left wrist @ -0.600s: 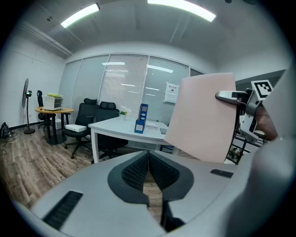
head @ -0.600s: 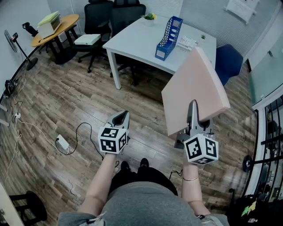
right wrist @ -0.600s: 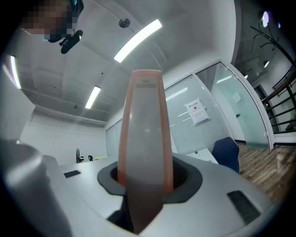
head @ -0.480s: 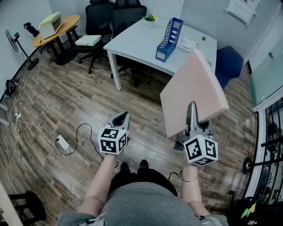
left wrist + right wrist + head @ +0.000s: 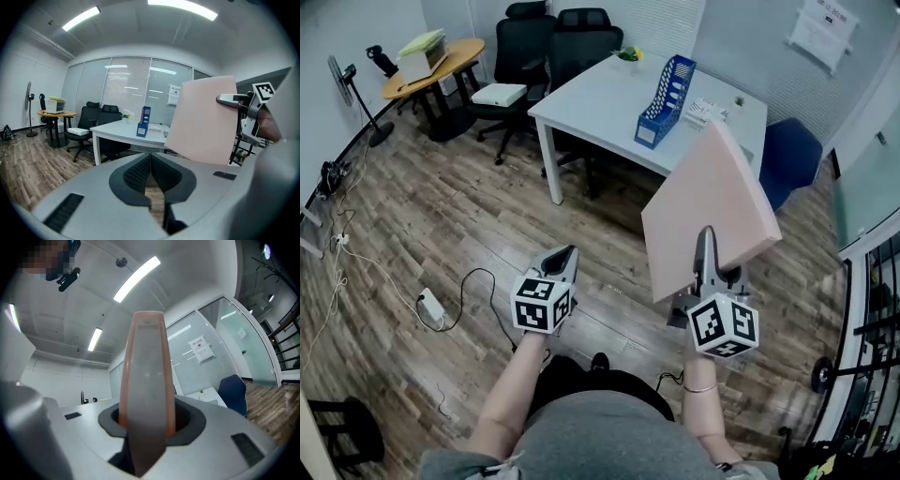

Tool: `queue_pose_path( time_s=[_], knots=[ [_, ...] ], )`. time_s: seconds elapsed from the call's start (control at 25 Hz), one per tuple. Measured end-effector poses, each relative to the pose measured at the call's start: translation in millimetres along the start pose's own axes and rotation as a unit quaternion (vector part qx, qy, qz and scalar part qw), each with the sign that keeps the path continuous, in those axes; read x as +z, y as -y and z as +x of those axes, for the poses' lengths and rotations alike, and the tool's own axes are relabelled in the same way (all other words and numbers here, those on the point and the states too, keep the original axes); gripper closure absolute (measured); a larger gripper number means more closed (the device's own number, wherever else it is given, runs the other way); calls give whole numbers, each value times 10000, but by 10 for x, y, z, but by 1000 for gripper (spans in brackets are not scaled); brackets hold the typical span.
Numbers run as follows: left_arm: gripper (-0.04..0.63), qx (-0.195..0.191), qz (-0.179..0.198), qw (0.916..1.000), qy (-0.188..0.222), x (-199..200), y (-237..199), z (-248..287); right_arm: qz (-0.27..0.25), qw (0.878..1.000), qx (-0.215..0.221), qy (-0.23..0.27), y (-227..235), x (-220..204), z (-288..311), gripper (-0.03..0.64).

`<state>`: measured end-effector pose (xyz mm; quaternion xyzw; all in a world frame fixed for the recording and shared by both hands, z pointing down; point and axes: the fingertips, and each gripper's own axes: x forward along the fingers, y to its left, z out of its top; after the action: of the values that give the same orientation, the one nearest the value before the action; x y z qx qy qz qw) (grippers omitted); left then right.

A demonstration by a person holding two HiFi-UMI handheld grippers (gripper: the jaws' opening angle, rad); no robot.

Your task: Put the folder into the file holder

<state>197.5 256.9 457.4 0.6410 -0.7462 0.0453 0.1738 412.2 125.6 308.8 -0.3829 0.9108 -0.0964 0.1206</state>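
Note:
My right gripper (image 5: pixel 706 253) is shut on a thick pink folder (image 5: pixel 708 211), which it holds up in the air over the wooden floor. The right gripper view shows the folder's spine (image 5: pixel 146 394) standing between the jaws. In the left gripper view the folder (image 5: pixel 204 122) fills the right side. A blue file holder (image 5: pixel 666 89) stands on the white table (image 5: pixel 591 103) ahead, and it shows small in the left gripper view (image 5: pixel 144 123). My left gripper (image 5: pixel 562 255) hangs low at the left, jaws shut with nothing between them.
Black office chairs (image 5: pixel 548 42) stand behind the white table, a blue chair (image 5: pixel 787 155) at its right. A round wooden table (image 5: pixel 431 66) with a box is far left. A power strip and cable (image 5: pixel 431 305) lie on the floor. Papers (image 5: pixel 705 111) lie beside the holder.
The view has shifted forward: the table and file holder sit slightly lower in the head view. Both grippers keep their hold and pose.

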Motion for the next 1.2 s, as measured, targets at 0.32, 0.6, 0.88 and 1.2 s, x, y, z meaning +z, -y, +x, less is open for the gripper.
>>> queue_pose_path(
  time_s=[0.32, 0.6, 0.88, 1.2],
  knots=[
    [568, 136, -21, 9999, -10, 9, -75, 61, 60, 10000, 65, -33, 11, -37, 170, 449],
    [568, 89, -177, 9998, -90, -10, -320, 366, 1, 10000, -11, -37, 16, -109, 529, 449],
    [569, -33, -251, 9995, -179, 175, -820, 969, -32, 9998, -197, -6, 22, -192, 1264, 449],
    [569, -202, -261, 9991, -281, 509, -1536, 1652, -41, 9983, -535, 246, -53, -112, 2076, 449]
  ],
)
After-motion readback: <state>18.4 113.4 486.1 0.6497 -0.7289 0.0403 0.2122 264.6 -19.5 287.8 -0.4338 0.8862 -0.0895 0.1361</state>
